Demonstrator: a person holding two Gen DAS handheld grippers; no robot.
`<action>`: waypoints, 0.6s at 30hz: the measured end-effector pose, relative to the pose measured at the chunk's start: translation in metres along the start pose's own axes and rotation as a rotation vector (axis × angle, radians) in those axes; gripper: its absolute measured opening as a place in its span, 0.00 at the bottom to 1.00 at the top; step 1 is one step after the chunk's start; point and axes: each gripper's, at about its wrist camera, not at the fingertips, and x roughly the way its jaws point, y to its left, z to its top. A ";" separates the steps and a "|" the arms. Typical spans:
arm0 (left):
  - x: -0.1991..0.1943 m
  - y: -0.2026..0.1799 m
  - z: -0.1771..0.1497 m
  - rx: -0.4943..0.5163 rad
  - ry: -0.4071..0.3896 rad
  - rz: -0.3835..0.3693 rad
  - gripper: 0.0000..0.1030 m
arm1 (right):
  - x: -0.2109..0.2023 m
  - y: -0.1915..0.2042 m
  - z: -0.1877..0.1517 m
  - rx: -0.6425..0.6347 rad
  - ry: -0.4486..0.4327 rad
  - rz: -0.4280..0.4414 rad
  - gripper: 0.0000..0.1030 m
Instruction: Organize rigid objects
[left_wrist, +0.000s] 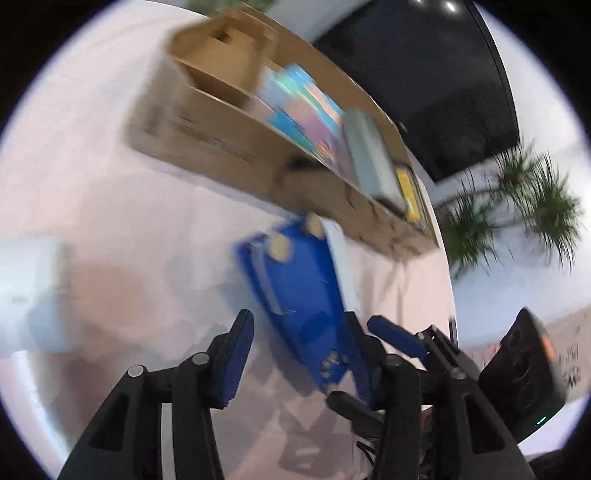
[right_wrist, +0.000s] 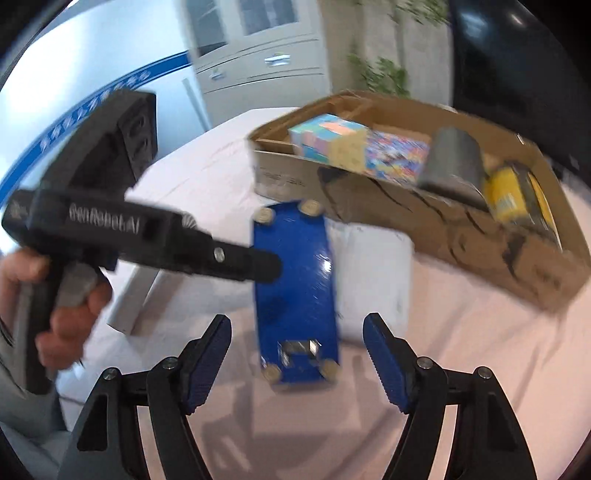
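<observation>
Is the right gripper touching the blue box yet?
Apart. In the right wrist view the right gripper stands open around the near end of the blue box, and pale tablecloth shows between each of the fingers and the box's sides.

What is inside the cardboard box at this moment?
The cardboard box holds a pastel cube box, a colourful patterned box, a grey cylinder and a yellow item. Its near wall hides their lower parts and the floor; blur obscures the left compartments.
</observation>
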 end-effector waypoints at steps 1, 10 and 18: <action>-0.006 0.006 0.001 -0.014 -0.015 0.009 0.48 | 0.004 0.009 0.001 -0.033 0.015 -0.015 0.68; -0.027 0.026 -0.020 -0.050 -0.039 0.028 0.48 | 0.025 0.041 -0.007 -0.167 0.001 -0.237 0.48; -0.025 0.023 -0.033 -0.045 -0.039 0.002 0.48 | 0.033 0.045 -0.013 -0.183 -0.016 -0.348 0.43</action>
